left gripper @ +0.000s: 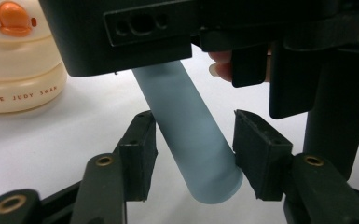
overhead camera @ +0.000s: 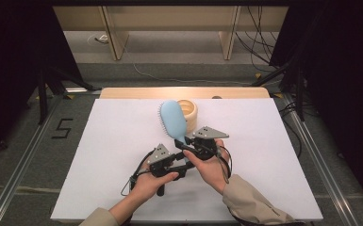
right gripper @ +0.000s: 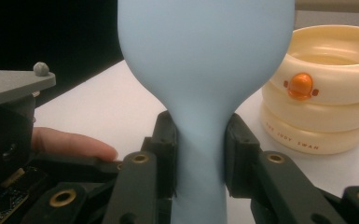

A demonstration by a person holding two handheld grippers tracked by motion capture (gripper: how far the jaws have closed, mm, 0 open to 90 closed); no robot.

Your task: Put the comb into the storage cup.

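A light blue hairbrush stands tilted above the white sheet, head pointing away from me. My right gripper is shut on its narrow neck, with both pads pressed against the blue plastic. My left gripper sits just behind and below the right one. In the left gripper view its jaws stand open on either side of the round handle end, close to it. The right gripper's black body hides the upper part of the handle in that view.
A cream ringed container with an orange duck emblem stands just behind the brush head; it also shows at the left gripper view's left. The white sheet covers the table, with a wooden edge at the back.
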